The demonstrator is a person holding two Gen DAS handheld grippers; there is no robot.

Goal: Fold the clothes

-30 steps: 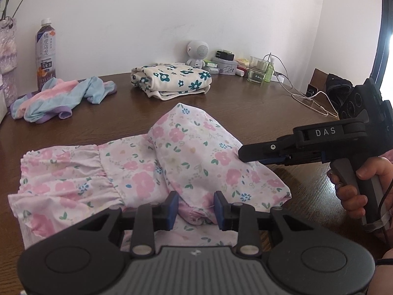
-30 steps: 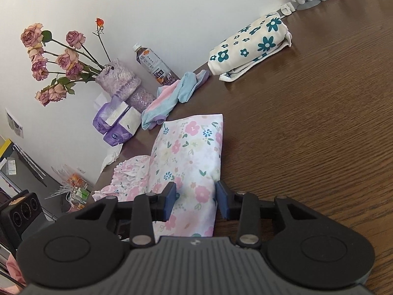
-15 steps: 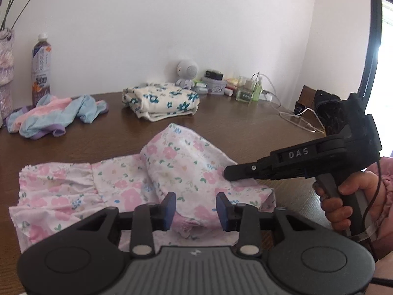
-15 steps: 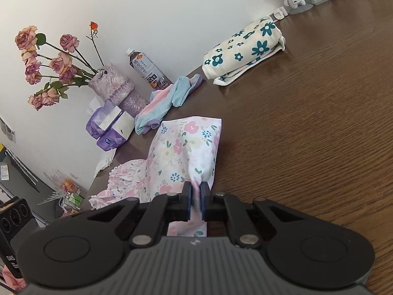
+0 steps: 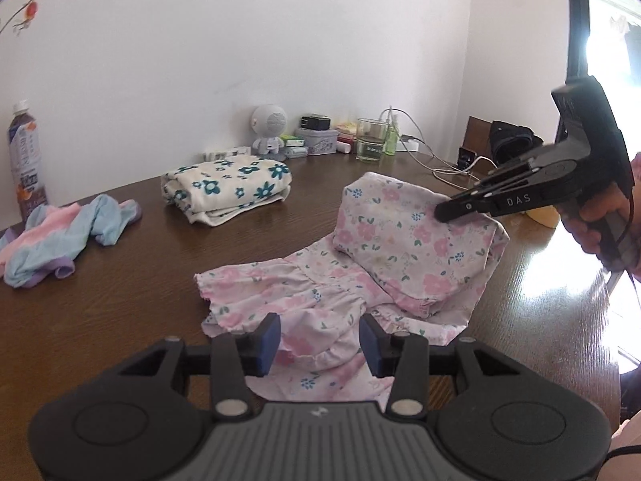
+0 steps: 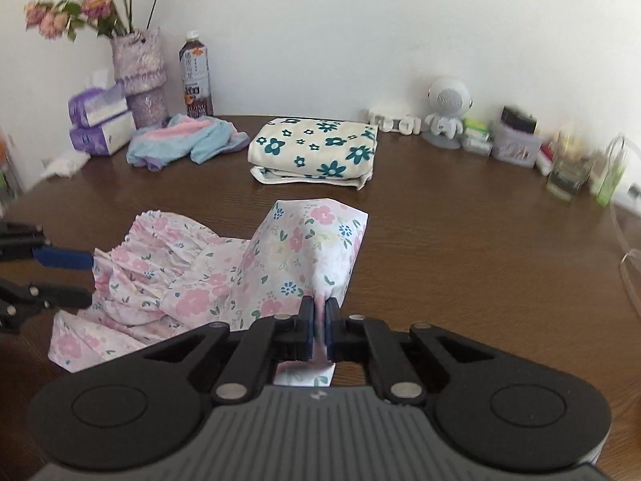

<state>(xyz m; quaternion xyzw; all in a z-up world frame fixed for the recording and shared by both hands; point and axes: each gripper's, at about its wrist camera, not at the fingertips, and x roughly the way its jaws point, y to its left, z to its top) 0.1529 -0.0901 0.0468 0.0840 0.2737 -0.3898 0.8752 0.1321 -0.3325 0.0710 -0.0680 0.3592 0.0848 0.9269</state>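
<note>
A pink floral garment (image 5: 320, 292) lies on the brown table (image 5: 120, 320), its right part raised into a tent. My right gripper (image 5: 440, 212) is shut on that raised fold and holds it above the table. In the right wrist view the same gripper (image 6: 319, 312) has its blue pads pinching a strip of the pink floral garment (image 6: 288, 256). My left gripper (image 5: 319, 340) sits low over the ruffled hem; its jaws are opening, with cloth lying between the pads but not pressed. The left gripper (image 6: 80, 278) also shows at the garment's left edge.
A folded cream cloth with blue flowers (image 6: 316, 152) and a crumpled pastel garment (image 6: 184, 140) lie further back. A drink bottle (image 6: 196, 76), flower vase (image 6: 140, 76) and tissue packs (image 6: 100, 120) stand at the back left. A small white robot figure (image 6: 446, 112), a glass (image 5: 370, 144) and cables (image 5: 440, 164) are at the back right.
My right gripper closed on the garment's fold, rolled level and lifted it off the table. My left gripper's jaws widened off the bunched cloth, and it drew back and up.
</note>
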